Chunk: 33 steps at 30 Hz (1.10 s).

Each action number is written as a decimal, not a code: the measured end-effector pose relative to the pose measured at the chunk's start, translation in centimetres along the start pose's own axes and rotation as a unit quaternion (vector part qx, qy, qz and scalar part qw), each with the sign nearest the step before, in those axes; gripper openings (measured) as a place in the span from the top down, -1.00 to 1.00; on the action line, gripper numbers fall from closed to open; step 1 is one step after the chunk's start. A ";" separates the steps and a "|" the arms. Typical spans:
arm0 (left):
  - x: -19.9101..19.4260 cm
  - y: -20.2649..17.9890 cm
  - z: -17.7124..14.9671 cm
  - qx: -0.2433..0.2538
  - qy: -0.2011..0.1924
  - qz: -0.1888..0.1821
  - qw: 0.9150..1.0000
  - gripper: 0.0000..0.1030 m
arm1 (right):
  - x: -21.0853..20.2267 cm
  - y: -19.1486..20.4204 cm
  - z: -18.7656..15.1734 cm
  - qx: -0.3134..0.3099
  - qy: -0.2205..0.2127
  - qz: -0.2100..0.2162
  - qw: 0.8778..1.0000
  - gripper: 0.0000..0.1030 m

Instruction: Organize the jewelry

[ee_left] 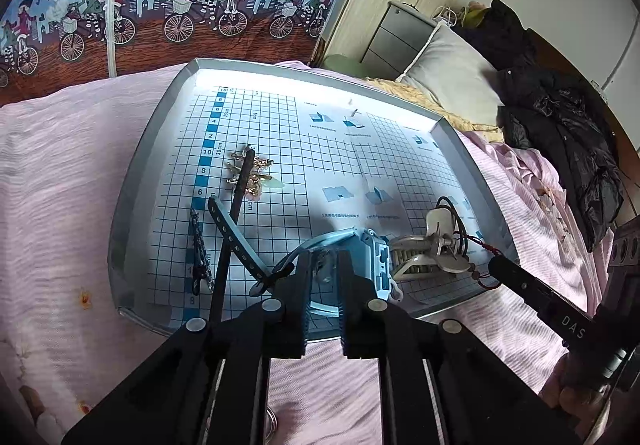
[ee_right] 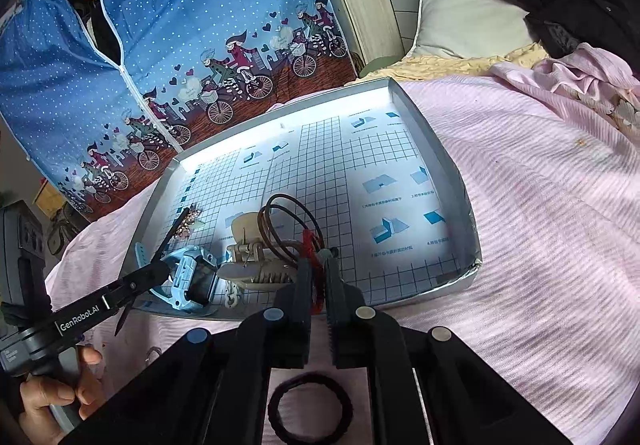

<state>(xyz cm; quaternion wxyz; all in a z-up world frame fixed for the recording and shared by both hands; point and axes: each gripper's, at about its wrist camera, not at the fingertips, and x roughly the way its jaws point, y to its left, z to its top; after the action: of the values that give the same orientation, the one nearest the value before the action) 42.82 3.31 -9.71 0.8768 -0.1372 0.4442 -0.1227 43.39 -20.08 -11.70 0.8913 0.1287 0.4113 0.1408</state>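
Observation:
A silver tray [ee_left: 132,181] lined with grid paper lies on the pink bedspread. My left gripper [ee_left: 325,269] is shut on the strap and buckle of a light-blue watch [ee_left: 374,265], at the tray's near edge. The watch [ee_right: 190,277] also shows in the right wrist view, beside the left gripper [ee_right: 158,271]. My right gripper [ee_right: 318,277] is shut on the red tassel cord [ee_right: 310,245] of a brown cord necklace [ee_right: 288,219]. A beige claw clip [ee_right: 256,265] lies between the watch and the necklace.
A gold ornament [ee_left: 254,175], a long black hair stick [ee_left: 240,197] and a dark patterned clip [ee_left: 200,249] lie at the tray's left. A black hair tie [ee_right: 310,409] rests on the bedspread. A pillow [ee_left: 452,65] and dark jacket [ee_left: 560,117] lie beyond.

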 end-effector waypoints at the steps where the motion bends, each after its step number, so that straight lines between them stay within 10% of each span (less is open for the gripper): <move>1: -0.2 0.1 0.0 -0.003 -0.003 -0.005 1.000 0.59 | -0.1 -0.1 0.1 0.001 -0.002 -0.001 1.000 0.73; 6: -1.8 0.1 0.2 -0.012 -0.029 -0.021 0.999 0.00 | -1.4 0.0 0.2 -0.010 -0.025 -0.013 1.000 0.59; 13: -6.5 0.0 0.0 -0.007 -0.100 -0.041 0.994 -0.97 | -6.3 1.0 -0.5 -0.052 -0.115 -0.026 0.992 -0.52; 18: -10.8 -0.8 -1.3 0.029 -0.166 -0.026 0.985 -0.97 | -9.9 2.2 -1.8 -0.075 -0.171 -0.017 0.982 -0.99; 28: -16.7 -4.5 -7.7 0.168 -0.220 0.039 0.960 -0.97 | -15.7 4.4 -6.2 -0.104 -0.237 -0.008 0.966 -1.00; 33: -18.0 -4.6 -10.3 0.175 -0.206 0.063 0.961 -0.97 | -18.0 5.3 -8.3 -0.117 -0.253 -0.003 0.960 -1.00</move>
<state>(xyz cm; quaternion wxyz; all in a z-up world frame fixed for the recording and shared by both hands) 23.62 3.71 -0.50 0.9657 0.0246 0.2330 -0.1121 25.07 -20.68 -2.51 0.9755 0.0542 0.1533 0.1482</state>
